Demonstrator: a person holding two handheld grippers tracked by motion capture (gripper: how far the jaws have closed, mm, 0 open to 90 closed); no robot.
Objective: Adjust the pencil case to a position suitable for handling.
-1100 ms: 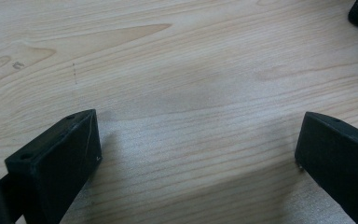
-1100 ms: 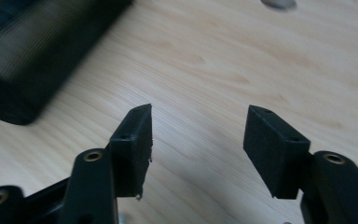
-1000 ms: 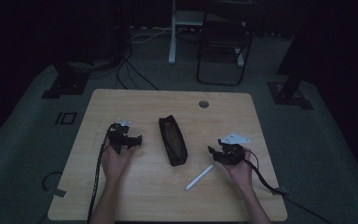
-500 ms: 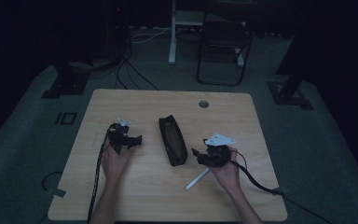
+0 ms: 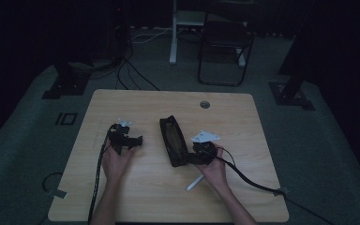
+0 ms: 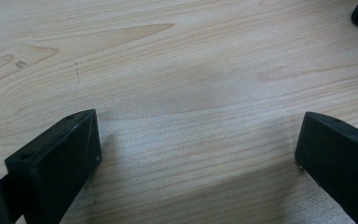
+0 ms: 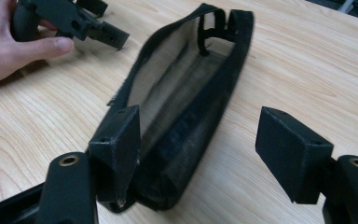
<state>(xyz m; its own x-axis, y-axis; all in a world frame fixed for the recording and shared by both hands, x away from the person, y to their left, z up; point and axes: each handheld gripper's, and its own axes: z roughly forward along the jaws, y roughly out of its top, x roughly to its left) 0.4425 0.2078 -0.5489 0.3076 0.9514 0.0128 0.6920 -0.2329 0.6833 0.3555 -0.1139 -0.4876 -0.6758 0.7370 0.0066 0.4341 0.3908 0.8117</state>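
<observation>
The right gripper (image 7: 198, 149) has its jaws wide apart, straddling the near end of a black mesh pouch (image 7: 186, 102) that lies unzipped on the wooden surface (image 7: 307, 70). One jaw sits against the pouch's open edge; the other stands clear of its far side. The pouch stretches away from this gripper, its mouth gaping and its pale lining showing. No brand, label or writing can be read on it. In the high view a white pen (image 5: 194, 183) lies just behind the right gripper (image 5: 194, 157), under the hand. The left gripper (image 6: 198, 154) rests well to the side of the pouch, jaws spread over bare wood, holding nothing.
</observation>
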